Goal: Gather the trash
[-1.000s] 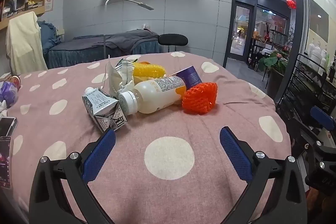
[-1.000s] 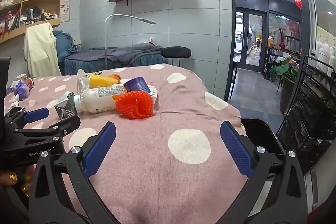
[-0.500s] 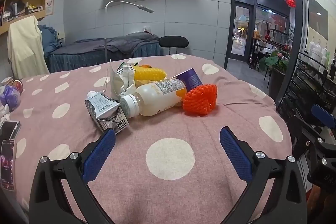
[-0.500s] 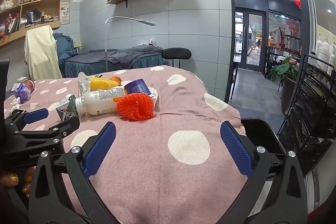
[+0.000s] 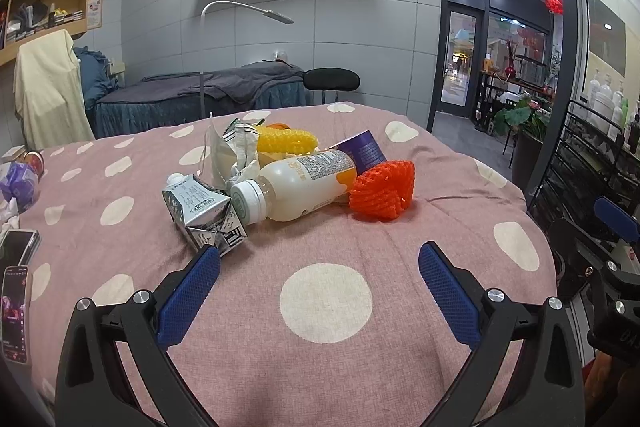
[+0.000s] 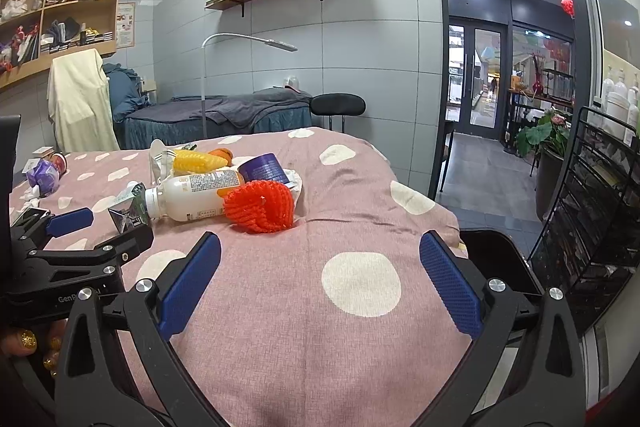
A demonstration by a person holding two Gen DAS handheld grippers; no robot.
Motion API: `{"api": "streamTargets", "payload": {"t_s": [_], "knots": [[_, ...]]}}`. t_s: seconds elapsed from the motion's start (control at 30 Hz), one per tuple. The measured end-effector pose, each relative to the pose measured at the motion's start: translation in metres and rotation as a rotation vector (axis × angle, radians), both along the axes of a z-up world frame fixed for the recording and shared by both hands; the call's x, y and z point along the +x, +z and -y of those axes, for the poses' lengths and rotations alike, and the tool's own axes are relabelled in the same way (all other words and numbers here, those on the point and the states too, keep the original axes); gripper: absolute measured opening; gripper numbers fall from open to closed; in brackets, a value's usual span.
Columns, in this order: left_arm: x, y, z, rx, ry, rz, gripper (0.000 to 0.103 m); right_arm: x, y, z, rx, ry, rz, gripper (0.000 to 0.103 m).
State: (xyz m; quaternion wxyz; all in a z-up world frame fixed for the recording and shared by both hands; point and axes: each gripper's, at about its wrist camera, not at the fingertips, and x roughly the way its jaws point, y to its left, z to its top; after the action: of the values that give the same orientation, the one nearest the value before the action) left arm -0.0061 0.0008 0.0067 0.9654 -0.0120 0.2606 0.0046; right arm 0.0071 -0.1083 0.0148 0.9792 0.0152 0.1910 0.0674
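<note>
A heap of trash lies on the pink polka-dot cloth: a crushed silver carton, a white plastic bottle on its side, an orange foam net, a yellow foam net, a purple cup and crumpled wrappers. My left gripper is open and empty, just short of the carton. My right gripper is open and empty, short of the orange net and the bottle. The left gripper also shows in the right wrist view.
A phone lies at the table's left edge, with a purple bag behind it. A black bin stands off the table's right edge beside a black wire rack. A treatment bed and stool stand behind.
Both grippers have edged forward toward the trash heap, which now looks slightly nearer. Both stay open.
</note>
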Motion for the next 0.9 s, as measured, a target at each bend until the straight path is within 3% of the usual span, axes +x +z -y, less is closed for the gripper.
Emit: {"api": "streamTargets", "payload": {"t_s": [0.9], "knots": [[0.0014, -0.0024, -0.0051, -0.007, 0.012, -0.005, 0.097, 0.0012, -0.0010, -0.0001, 0.005, 0.003, -0.005, 0.098]]}}
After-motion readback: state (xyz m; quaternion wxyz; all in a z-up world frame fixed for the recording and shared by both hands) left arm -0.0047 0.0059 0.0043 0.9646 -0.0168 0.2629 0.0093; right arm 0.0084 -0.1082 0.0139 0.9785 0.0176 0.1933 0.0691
